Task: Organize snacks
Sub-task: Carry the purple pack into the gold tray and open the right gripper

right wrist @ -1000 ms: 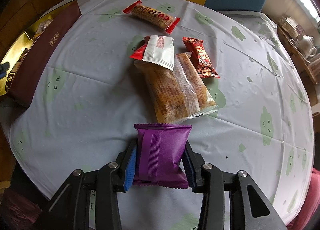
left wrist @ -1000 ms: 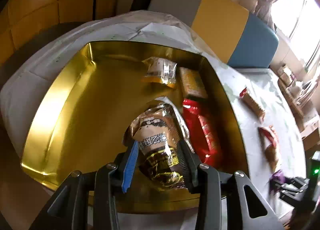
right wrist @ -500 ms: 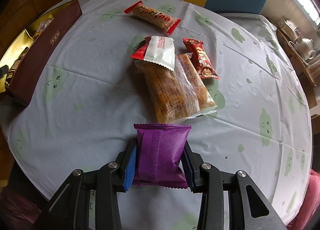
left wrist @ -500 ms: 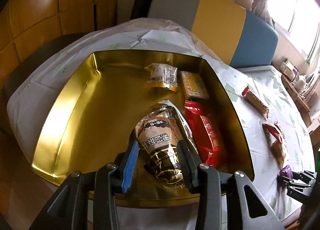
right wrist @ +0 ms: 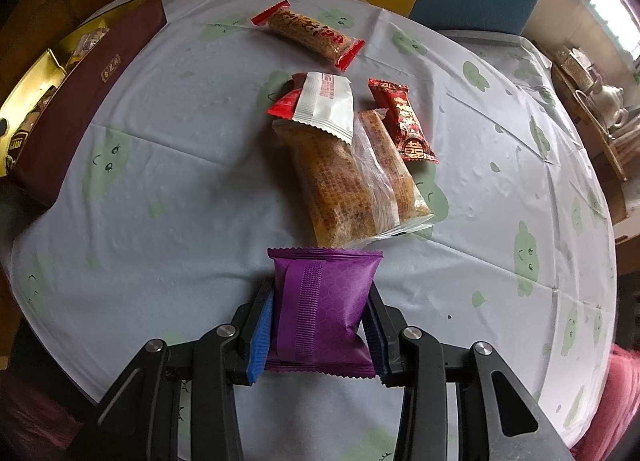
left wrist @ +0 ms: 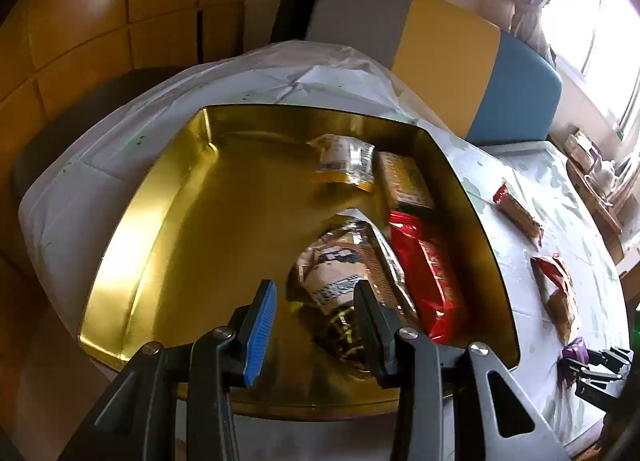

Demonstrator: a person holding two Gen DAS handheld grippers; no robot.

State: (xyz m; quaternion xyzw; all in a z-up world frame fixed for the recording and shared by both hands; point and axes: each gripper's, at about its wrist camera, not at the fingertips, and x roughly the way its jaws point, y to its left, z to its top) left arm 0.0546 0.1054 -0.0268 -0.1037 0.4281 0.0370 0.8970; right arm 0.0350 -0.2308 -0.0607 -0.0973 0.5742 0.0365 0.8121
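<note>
My left gripper (left wrist: 316, 301) hangs open over the gold tray (left wrist: 168, 221). A brown and gold snack packet (left wrist: 336, 261) lies in the tray below it, clear of the blue pad and partly hidden behind the right finger. A red packet (left wrist: 424, 273), a biscuit packet (left wrist: 404, 181) and a clear packet (left wrist: 346, 161) lie beside it. My right gripper (right wrist: 320, 293) is shut on a purple packet (right wrist: 320, 301) just above the tablecloth (right wrist: 180, 181). Beyond it lies a pile: a white packet (right wrist: 326, 105), two clear-wrapped pastries (right wrist: 332, 181) and a small red packet (right wrist: 404, 121).
A long bar with red ends (right wrist: 308, 31) lies farther back. The tray's maroon side (right wrist: 80, 101) sits at the table's left edge. A grey, yellow and blue bench (left wrist: 440, 41) stands behind the table. A teapot (right wrist: 608, 101) is on a shelf at the right.
My left gripper has drawn back from the brown packet, which now lies in the tray off to the right of the jaw gap. The right gripper has stayed still on the purple packet.
</note>
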